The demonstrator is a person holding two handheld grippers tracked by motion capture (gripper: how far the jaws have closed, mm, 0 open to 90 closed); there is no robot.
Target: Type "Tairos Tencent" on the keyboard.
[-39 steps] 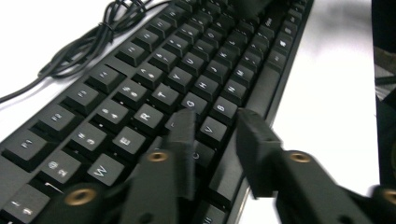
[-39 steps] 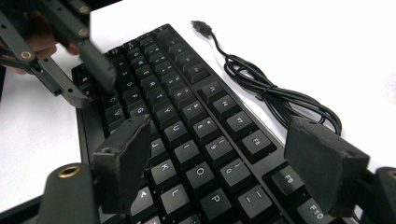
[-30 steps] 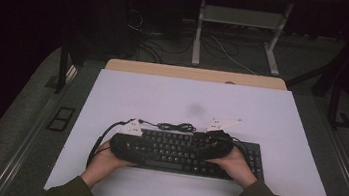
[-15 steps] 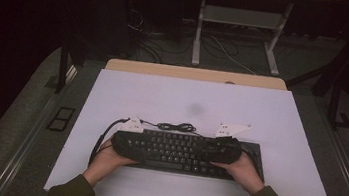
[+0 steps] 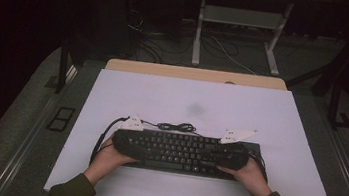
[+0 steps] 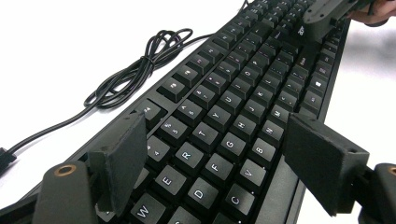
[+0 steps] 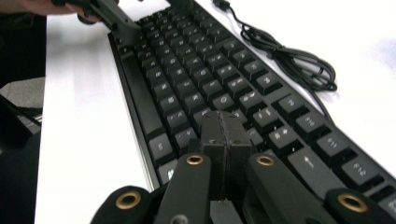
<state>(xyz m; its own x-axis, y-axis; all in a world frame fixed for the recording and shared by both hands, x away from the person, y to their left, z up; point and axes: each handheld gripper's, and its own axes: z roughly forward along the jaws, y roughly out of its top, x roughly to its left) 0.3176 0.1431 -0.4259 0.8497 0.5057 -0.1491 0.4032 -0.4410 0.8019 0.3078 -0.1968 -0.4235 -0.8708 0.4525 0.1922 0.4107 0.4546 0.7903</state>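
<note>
A black keyboard (image 5: 183, 152) lies near the front edge of the white table (image 5: 187, 99), its black cord coiled (image 5: 176, 127) just behind it. My left gripper (image 5: 138, 148) sits at the keyboard's left end. In the left gripper view it (image 6: 219, 158) is open, its jaws just widened. One pad (image 6: 123, 158) stands by the number row and the other past the front edge, so the keyboard (image 6: 224, 116) runs between them. My right gripper (image 5: 220, 158) hovers over the right end. In its own view it (image 7: 223, 126) is shut, pads together above the keys (image 7: 196, 84), holding nothing.
The cord coil (image 6: 135, 74) lies on the table behind the keyboard. A wooden strip (image 5: 195, 74) borders the table's far edge, with a desk frame (image 5: 238, 35) and floor cables beyond. The left gripper's cable (image 5: 101, 142) loops off the keyboard's left end.
My right hand has slid to the right along the keyboard and a little nearer the person. My left hand has stayed where it was.
</note>
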